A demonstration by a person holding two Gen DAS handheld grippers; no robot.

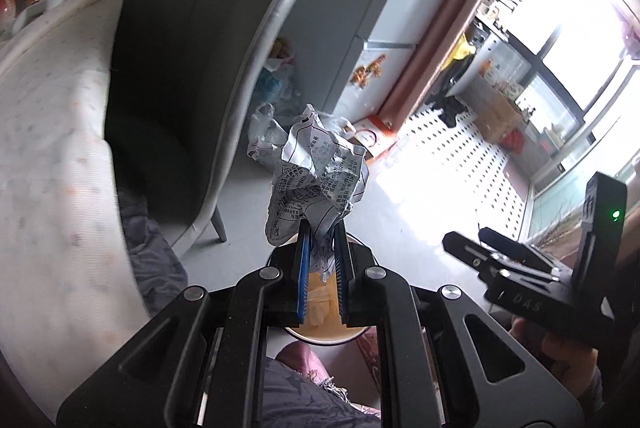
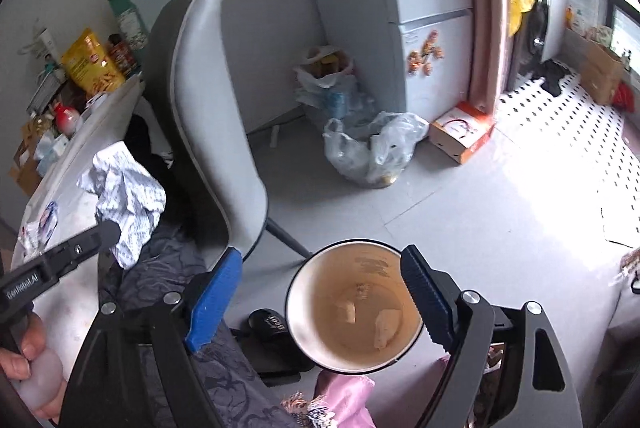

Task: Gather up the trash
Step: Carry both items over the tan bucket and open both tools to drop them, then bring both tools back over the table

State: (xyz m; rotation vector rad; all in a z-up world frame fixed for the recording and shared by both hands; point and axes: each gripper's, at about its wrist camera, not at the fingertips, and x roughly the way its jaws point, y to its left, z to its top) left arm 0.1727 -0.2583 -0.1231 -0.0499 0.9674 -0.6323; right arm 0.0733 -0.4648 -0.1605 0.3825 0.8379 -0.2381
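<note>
My left gripper (image 1: 320, 248) is shut on a crumpled printed paper ball (image 1: 316, 168) and holds it in the air above a round brown paper bucket (image 1: 326, 324). The ball also shows in the right wrist view (image 2: 128, 204), at the tip of the left gripper (image 2: 108, 230). My right gripper (image 2: 320, 292) is open, its blue pads (image 2: 212, 300) wide apart. The open bucket (image 2: 356, 308) stands on the floor, seen between the pads, with two pale scraps inside. It does not look gripped.
A grey chair (image 2: 216, 116) stands beside a white table (image 1: 52, 116) with snack bags. Plastic trash bags (image 2: 372, 148) and an orange-and-white box (image 2: 460, 132) lie on the floor by the fridge (image 2: 432, 8). A black slipper (image 2: 276, 332) lies near the bucket.
</note>
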